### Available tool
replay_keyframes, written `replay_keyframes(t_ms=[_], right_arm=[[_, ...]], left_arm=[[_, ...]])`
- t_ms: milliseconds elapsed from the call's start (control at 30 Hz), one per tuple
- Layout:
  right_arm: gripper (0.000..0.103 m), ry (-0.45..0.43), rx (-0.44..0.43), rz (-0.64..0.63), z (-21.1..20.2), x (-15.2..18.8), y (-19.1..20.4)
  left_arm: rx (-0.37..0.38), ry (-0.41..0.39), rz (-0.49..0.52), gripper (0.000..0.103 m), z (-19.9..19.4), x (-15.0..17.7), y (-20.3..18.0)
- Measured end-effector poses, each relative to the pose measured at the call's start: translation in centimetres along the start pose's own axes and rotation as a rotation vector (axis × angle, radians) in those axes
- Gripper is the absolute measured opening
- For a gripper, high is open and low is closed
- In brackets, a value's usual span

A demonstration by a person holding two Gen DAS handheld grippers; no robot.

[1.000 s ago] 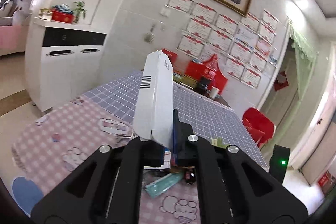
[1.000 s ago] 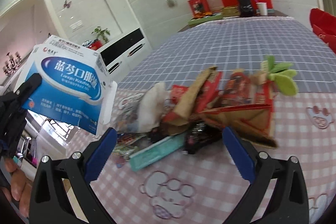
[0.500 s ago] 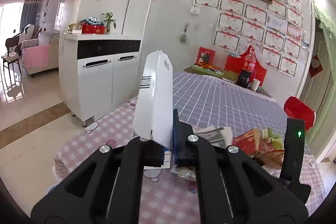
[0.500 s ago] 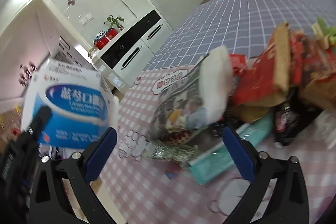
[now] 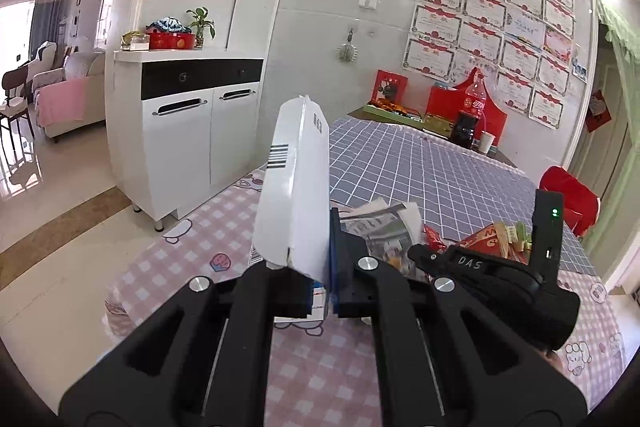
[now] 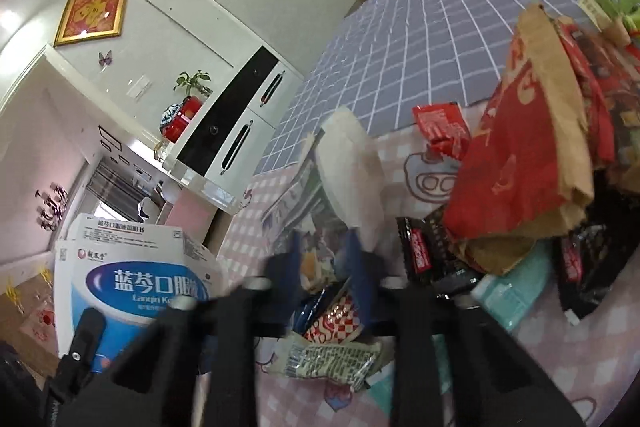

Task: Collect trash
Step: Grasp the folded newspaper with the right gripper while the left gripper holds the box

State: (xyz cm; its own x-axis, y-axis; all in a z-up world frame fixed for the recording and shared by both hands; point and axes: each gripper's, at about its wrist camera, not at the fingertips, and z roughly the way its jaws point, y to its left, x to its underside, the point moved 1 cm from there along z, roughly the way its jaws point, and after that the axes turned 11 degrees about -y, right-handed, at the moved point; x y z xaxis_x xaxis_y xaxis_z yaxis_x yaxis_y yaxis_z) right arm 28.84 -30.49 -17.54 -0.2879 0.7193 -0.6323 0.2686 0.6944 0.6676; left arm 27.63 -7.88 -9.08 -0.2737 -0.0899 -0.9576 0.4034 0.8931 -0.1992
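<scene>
Left wrist view: my left gripper [image 5: 326,283] is clamped on the white box [image 5: 294,187], pinched at its bottom edge so it stands upright, open end up.
Why held so: my guess is the box serves as the bin for the scraps, mouth kept clear of the pile.
Around: right gripper [image 5: 424,251] reaches into the trash pile [image 5: 400,227] on the pink checked tablecloth [image 5: 200,247].
Far end: cola bottle [image 5: 472,111] and paper cup [image 5: 486,142], well apart from the work.
In the way: box hides the table just ahead of me.

Right wrist view: my right jaws are closing, motion-blurred, over a crumpled printed wrapper [image 6: 320,267]; I can't tell if the pads press on it yet.
Trash: red paper bag [image 6: 520,167], black packets [image 6: 424,251], teal box [image 6: 516,287], foil wrapper [image 6: 332,363], heaped and touching.
Obstacle: white paper [image 6: 352,167] stands just behind the jaws; neighbours overlap, so extra pieces may drag along.
Box: low at left, near the pile.
</scene>
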Motion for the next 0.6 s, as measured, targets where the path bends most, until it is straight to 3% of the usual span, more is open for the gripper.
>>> replay_keyframes(t_ms=[133, 233, 267, 433, 600], right_arm=[[0.016, 0.036, -0.011, 0.004, 0.5, 0.9, 0.6], [0.050, 0.026, 0.011, 0.010, -0.1, 1.6, 1.2], [0.054, 0.028, 0.018, 0.013, -0.1, 2.0, 1.3], [0.054, 0.056, 0.038, 0.050, 0.6, 3.0, 0.5], [0.056, 0.029, 0.016, 0.071, 1.5, 2.3, 0.3]], left_arm=[[-0.007, 0.005, -0.008, 0.006, -0.2, 0.1, 0.9], [-0.027, -0.003, 0.004, 0.006, -0.6, -0.1, 1.4], [-0.030, -0.002, 0.006, 0.006, -0.7, 0.0, 1.5], [-0.033, -0.001, 0.019, 0.006, -0.8, 0.1, 1.8], [-0.025, 0.001, 0.017, 0.006, -0.2, 0.0, 1.5]])
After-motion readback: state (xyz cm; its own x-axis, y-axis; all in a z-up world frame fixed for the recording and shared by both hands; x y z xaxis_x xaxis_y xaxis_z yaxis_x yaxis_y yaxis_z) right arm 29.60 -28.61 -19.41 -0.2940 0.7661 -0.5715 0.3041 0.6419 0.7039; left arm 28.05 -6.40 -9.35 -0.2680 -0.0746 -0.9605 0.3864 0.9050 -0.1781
